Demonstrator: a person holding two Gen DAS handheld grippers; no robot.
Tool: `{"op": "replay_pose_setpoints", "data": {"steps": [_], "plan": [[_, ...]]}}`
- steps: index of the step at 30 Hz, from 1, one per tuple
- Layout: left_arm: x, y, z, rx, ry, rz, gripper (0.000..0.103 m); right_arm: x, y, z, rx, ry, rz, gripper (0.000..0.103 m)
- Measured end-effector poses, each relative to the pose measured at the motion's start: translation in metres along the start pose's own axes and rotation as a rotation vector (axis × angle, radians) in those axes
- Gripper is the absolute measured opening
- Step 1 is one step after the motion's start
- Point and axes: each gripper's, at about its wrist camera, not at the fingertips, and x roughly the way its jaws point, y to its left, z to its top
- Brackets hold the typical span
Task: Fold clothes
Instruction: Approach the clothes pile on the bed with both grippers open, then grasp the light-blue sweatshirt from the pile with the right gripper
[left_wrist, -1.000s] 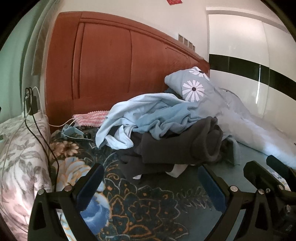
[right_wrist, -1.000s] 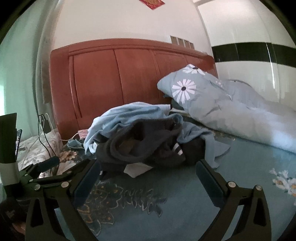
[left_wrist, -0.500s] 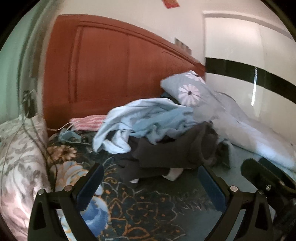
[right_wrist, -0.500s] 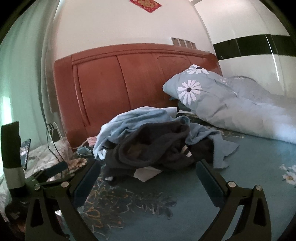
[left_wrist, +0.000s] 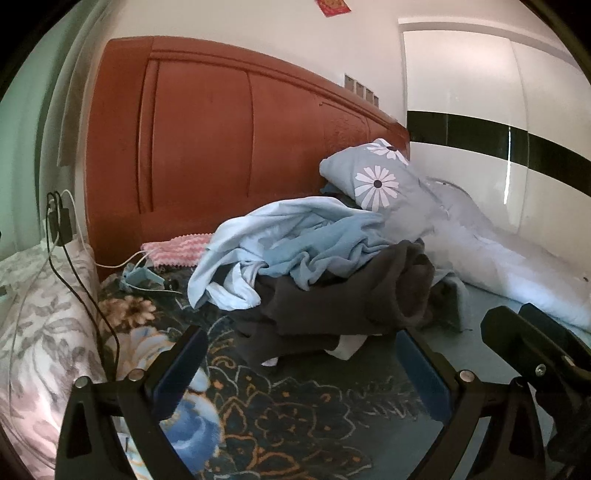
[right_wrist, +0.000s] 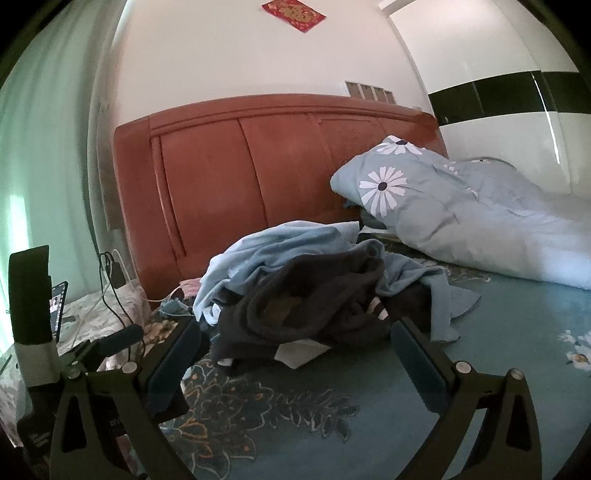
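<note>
I hold both grippers low over the bed — the left gripper (left_wrist: 301, 363) has its blue-padded fingers spread wide with nothing between them, and the right gripper (right_wrist: 295, 356) is spread just as wide and equally empty. The clothes to be folded lie in one rumpled heap in the middle of the bed, just beyond both sets of fingertips and touching neither: a light blue garment (left_wrist: 295, 240) is draped over the top and back of the heap, a dark grey garment (left_wrist: 343, 299) is bunched beneath and in front of it, and a scrap of white fabric (left_wrist: 349, 345) pokes out from under the dark one at the near edge. In the right wrist view the same dark grey garment (right_wrist: 314, 299) sits foremost with the light blue garment (right_wrist: 280, 247) behind and trailing off to its right. The pile rests on a teal floral bedspread (left_wrist: 295, 417). Behind it stands a reddish-brown wooden headboard (left_wrist: 207, 147), and to the right a pale blue duvet with white daisies (left_wrist: 391, 184) lies bunched along the bed, its near end just beside the heap. A pink-and-white striped cloth (left_wrist: 177, 249) lies against the headboard, near white and black charger cables (left_wrist: 66, 236) that run over a grey leaf-patterned pillow (left_wrist: 40, 325) on the left. A red paper decoration (right_wrist: 293, 11) hangs on the wall above.
</note>
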Motion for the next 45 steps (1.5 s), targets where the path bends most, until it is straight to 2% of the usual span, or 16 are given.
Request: {"op": "replay_pose_setpoints", "data": {"steps": [5,9,12,15,17,20,23,26,28,30,38,40,41,42,43,45], "plan": [[0.001,0.006,0.004,-0.015,0.01,-0.008,0.103,-0.003,0.001,0.001,-0.004,-0.02,0.007,0.103],[0.004,0.026,0.008,-0.109,0.031,-0.039,0.103,-0.007,-0.001,0.005,0.012,-0.043,0.011,0.103],[0.007,0.046,0.009,-0.192,0.033,-0.102,0.103,-0.004,-0.004,0.016,0.006,-0.032,-0.046,0.103],[0.01,0.06,0.008,-0.245,0.037,-0.076,0.103,0.008,0.002,0.039,-0.052,-0.002,-0.104,0.103],[0.012,0.069,0.007,-0.281,0.044,-0.058,0.103,0.026,0.016,0.062,-0.154,0.034,-0.121,0.103],[0.017,0.079,0.005,-0.33,0.075,-0.084,0.103,0.061,0.045,0.097,-0.354,0.086,-0.115,0.103],[0.022,0.084,0.002,-0.353,0.106,-0.102,0.103,0.116,0.077,0.127,-0.566,0.188,-0.093,0.103],[0.027,0.085,-0.001,-0.354,0.131,-0.115,0.103,0.177,0.096,0.136,-0.696,0.312,-0.112,0.103],[0.03,0.086,-0.003,-0.363,0.144,-0.129,0.103,0.221,0.102,0.132,-0.757,0.414,-0.135,0.103],[0.032,0.088,-0.003,-0.38,0.151,-0.148,0.103,0.249,0.106,0.124,-0.808,0.473,-0.156,0.103],[0.042,0.087,-0.007,-0.41,0.201,-0.186,0.103,0.323,0.127,0.088,-0.982,0.562,-0.251,0.102],[0.045,0.087,-0.008,-0.418,0.212,-0.196,0.103,0.33,0.131,0.081,-0.999,0.581,-0.269,0.084],[0.046,0.087,-0.008,-0.424,0.217,-0.201,0.103,0.331,0.132,0.082,-0.98,0.589,-0.274,0.053],[0.046,0.087,-0.009,-0.428,0.22,-0.205,0.103,0.332,0.131,0.084,-0.951,0.598,-0.279,0.036],[0.046,0.087,-0.009,-0.432,0.222,-0.207,0.103,0.331,0.129,0.089,-0.91,0.601,-0.278,0.035],[0.046,0.086,-0.01,-0.426,0.228,-0.218,0.103,0.326,0.126,0.099,-0.834,0.596,-0.273,0.024]]}}
